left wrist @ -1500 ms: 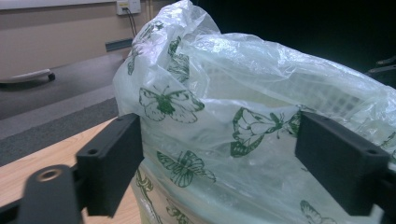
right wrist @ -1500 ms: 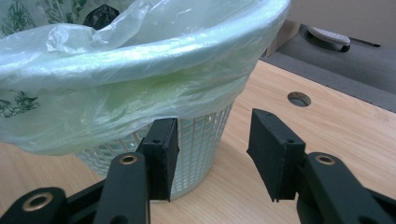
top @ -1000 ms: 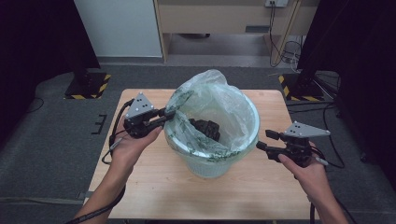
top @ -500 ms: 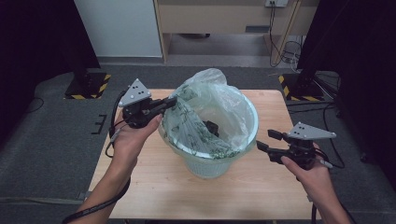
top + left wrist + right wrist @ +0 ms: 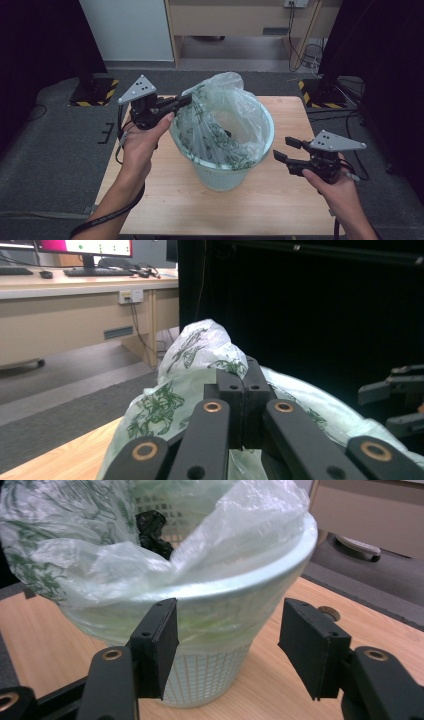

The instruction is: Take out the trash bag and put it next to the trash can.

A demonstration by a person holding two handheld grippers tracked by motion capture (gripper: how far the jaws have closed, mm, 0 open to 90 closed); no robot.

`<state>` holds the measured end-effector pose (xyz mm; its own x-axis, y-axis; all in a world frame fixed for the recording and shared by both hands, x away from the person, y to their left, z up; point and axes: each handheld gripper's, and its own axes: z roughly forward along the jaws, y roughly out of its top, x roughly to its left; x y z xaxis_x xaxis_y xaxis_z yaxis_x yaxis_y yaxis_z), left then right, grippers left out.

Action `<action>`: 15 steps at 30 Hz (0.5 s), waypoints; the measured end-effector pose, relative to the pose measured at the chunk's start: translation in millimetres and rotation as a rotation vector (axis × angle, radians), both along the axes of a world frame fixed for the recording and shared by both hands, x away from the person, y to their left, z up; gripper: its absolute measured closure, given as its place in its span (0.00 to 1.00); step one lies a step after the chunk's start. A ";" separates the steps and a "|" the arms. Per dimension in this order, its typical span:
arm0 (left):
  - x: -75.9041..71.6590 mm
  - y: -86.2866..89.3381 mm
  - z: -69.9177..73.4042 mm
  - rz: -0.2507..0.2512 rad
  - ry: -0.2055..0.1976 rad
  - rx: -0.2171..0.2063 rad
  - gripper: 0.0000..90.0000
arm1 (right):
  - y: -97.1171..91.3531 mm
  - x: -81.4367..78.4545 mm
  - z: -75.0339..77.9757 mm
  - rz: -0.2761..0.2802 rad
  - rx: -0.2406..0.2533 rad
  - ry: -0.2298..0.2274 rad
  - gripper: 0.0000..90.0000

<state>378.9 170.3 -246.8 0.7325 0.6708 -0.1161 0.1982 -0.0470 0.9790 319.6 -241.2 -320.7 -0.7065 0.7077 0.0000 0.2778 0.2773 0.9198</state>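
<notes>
High view: the bag (image 5: 220, 125) sits in the bin (image 5: 225, 172) mid-table (image 5: 165, 200). Its left edge is pinched and lifted by the left gripper (image 5: 184, 101); the right edge is draped over the rim. The right gripper (image 5: 285, 150) is held beside the bin, parted, empty.

Left gripper view: jaws are clenched on bag film.

Right gripper view: the rim is framed between spread jaws, untouched. Removal is judged barely begun.

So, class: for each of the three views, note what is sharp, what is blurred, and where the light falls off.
High view: even light on the table, black either side. Left gripper view: the desk behind stays sharp, the bag soft. Right gripper view: the bin is sharp, the bag glares white.
</notes>
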 end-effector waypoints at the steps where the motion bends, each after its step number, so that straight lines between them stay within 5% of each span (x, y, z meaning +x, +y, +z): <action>1: 0.5 0.4 0.4 -0.001 0.003 -0.007 1.00 | 1.0 -0.4 1.5 0.002 -0.001 -0.003 0.45; 5: 5.1 3.5 -0.2 -0.010 0.034 -0.055 1.00 | 5.9 -0.7 7.1 0.017 0.005 -0.007 0.46; 15: 19.1 8.3 -6.4 0.046 0.071 -0.013 1.00 | 30.2 -0.8 18.4 0.086 0.005 -0.024 0.46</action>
<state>398.0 178.6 -253.2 0.6902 0.7020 -0.1755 0.2691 -0.0239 0.9628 318.8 -211.0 -302.2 -0.7646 0.6444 -0.0146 0.2308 0.2949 0.9272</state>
